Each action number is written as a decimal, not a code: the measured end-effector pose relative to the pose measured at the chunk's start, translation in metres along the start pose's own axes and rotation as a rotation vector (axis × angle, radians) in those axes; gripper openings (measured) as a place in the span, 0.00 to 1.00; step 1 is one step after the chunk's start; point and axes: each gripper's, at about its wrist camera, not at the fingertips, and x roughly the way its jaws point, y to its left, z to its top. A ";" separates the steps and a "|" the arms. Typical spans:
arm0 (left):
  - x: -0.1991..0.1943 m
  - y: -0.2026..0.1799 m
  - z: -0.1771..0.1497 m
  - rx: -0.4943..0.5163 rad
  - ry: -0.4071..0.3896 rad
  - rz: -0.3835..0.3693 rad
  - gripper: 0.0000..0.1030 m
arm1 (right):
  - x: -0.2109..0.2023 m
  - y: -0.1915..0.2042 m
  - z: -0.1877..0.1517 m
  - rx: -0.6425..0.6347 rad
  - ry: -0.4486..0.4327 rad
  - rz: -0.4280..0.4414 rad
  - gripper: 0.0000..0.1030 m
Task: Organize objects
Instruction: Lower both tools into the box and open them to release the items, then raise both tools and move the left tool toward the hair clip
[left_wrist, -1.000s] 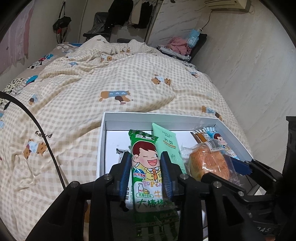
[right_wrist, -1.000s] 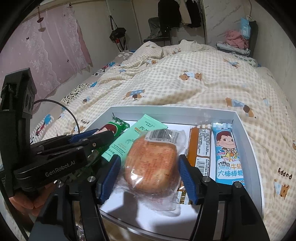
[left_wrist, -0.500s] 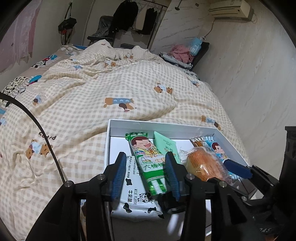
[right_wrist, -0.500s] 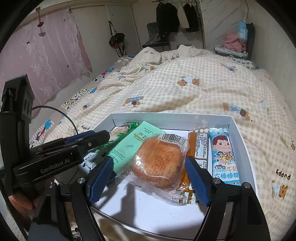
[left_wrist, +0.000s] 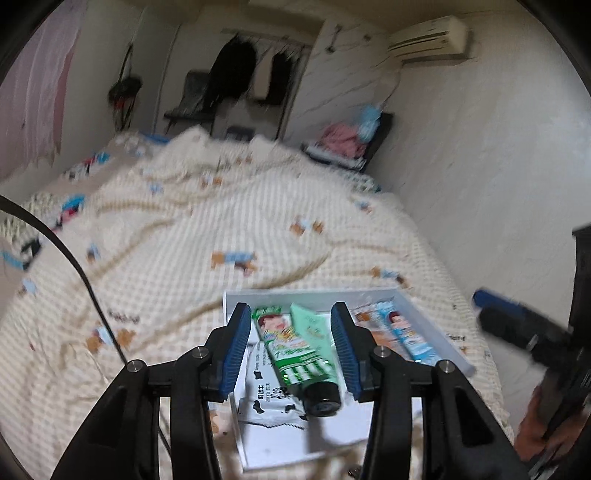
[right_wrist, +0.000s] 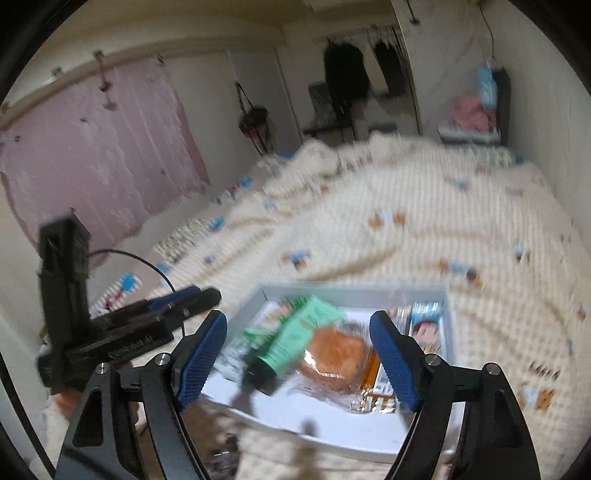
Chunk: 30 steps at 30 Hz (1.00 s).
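Both views motion-blurred. My left gripper (left_wrist: 289, 349) just opened, holding nothing; right gripper (right_wrist: 298, 360) spread, holding nothing. White box (right_wrist: 354, 430) near edge cut off by fingers.

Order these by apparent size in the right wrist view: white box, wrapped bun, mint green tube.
1. white box
2. wrapped bun and mint green tube: they look alike, and blur makes ranking unsure.

Checked cream cloth quilt (left_wrist: 229, 236) on the bed: soft, matt, creased. Shallow white cardboard box (right_wrist: 354, 293): smooth, matt walls. Green printed plastic snack wrapper (left_wrist: 291, 350): glossy. Mint-green plastic tube (right_wrist: 295, 339): smooth, satin, with black cap. Clear plastic bread bag (right_wrist: 340, 358): crinkled, shiny. Blue ribbed rubber-like fingers (left_wrist: 234, 347) on matt black plastic frames.
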 end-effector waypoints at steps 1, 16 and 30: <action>-0.011 -0.003 0.002 0.018 -0.018 -0.003 0.53 | -0.012 0.002 0.005 -0.007 -0.016 0.007 0.79; -0.145 -0.048 -0.017 0.265 -0.133 -0.174 0.72 | -0.115 0.028 -0.030 -0.263 0.000 -0.041 0.79; -0.094 -0.076 -0.086 0.328 0.214 -0.124 0.73 | -0.112 0.007 -0.103 -0.182 0.087 -0.026 0.79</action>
